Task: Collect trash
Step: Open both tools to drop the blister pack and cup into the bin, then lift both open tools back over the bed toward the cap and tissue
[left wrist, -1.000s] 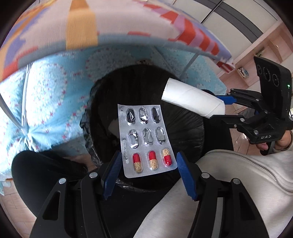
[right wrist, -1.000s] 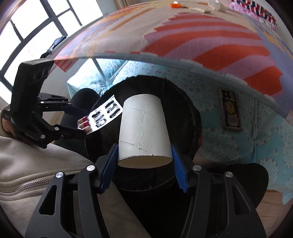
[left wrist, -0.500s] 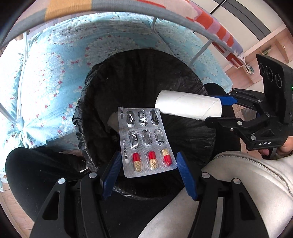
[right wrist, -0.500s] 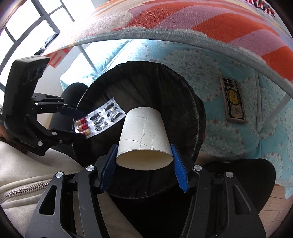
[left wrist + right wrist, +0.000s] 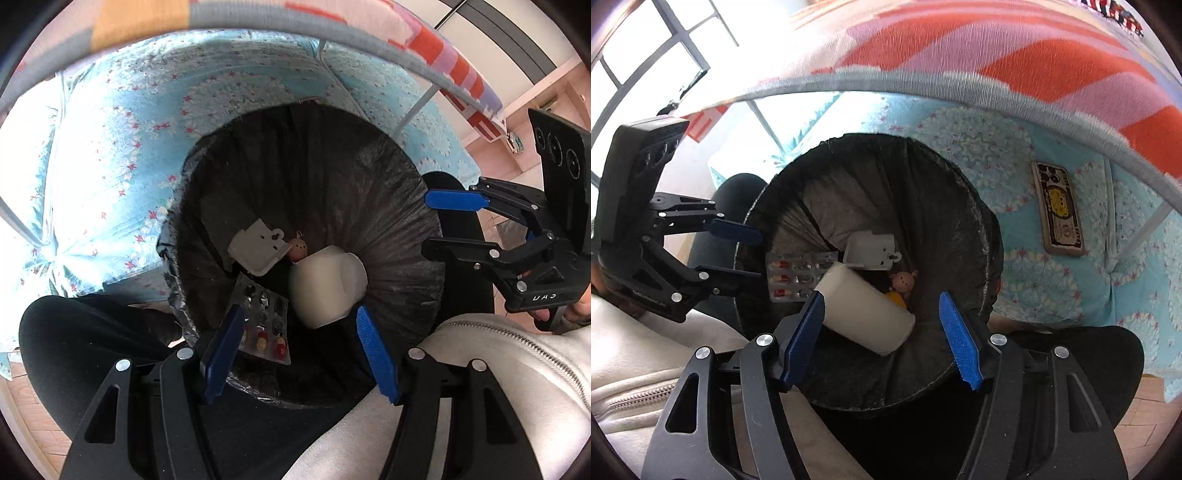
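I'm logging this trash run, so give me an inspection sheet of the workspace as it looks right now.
Surface: black-lined round trash bin, open.
Job's things: white cardboard tube and silver pill blister pack inside the bin.
Clutter: white plastic tray, small pink figurine in the bin; patterned phone on blue floral cloth.
Grippers: left gripper and right gripper open, empty; right jaws just opened.
Cables: nothing seen.
Surroundings: striped cloth-covered table edge.

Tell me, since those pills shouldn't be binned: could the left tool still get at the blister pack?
Probably yes: the left tool hangs open over the bin, and the blister pack lies uncovered beside the paper cup.
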A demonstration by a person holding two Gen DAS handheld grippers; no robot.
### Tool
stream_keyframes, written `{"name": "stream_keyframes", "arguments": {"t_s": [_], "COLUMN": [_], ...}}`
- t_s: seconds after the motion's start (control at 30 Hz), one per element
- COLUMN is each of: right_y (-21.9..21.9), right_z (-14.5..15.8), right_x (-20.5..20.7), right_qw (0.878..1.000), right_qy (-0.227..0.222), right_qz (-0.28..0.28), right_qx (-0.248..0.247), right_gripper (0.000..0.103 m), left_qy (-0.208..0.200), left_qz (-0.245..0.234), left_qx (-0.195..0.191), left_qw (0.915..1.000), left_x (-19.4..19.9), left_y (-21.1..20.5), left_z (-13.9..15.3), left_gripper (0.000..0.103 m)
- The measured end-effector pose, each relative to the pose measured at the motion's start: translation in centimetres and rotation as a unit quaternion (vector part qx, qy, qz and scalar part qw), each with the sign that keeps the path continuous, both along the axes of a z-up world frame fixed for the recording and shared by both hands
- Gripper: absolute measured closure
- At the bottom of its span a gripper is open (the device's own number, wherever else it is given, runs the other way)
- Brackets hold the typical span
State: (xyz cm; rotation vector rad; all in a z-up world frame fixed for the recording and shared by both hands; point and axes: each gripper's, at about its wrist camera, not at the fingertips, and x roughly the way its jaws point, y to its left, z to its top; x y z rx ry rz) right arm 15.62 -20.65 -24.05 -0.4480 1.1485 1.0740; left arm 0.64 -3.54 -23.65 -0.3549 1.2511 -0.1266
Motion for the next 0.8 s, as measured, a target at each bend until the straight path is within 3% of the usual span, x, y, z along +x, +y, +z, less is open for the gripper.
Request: {"name": "stream_keyframes", "arguments": {"t_s": [0.8], "right_y": [-0.5], "right_z": [7.2], "right_x": [-0.3], "right_qw": [0.995], "right_qy": [-0.068], "right_qz": [0.014], "right_qx": [0.066], "right_gripper": [0.039], "left_qy": [-0.125], "left_qz": [0.003], "left_qx": [0.044], "left_qw": [0.9912], "left_x": [-0.5], "left_y": [0.8], "left_z": [9.7], "left_gripper": [0.042]}}
